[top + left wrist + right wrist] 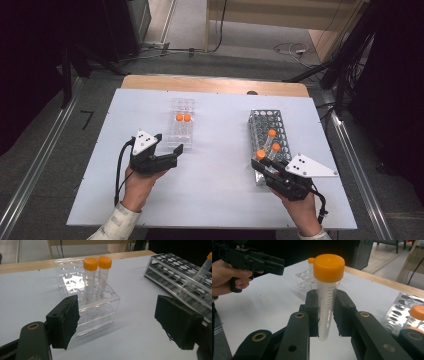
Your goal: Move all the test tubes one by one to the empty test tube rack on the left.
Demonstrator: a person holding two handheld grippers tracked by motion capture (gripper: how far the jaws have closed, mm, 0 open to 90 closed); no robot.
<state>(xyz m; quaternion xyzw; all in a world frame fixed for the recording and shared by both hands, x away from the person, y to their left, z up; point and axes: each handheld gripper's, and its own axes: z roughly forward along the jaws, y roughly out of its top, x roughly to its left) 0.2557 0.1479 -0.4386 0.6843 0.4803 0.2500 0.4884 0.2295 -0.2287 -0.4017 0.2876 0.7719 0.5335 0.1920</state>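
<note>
My right gripper (327, 315) is shut on a clear graduated tube with an orange cap (327, 290), held upright. From above, that tube (260, 154) hangs at the near left corner of the metal rack (260, 120), in which two more orange-capped tubes (271, 134) lean. My left gripper (120, 325) is open and holds nothing. Its jaws face the near end of a clear plastic rack (100, 315), where two capped tubes (90, 277) stand side by side. In the high view the left gripper (176, 155) sits just short of the clear rack (181, 137).
The white board (215, 185) rests on a wooden table (210, 82) with dark floor around it. Between the two racks lies bare board. In the right gripper view, the other hand and the left gripper (254, 261) are at the upper left.
</note>
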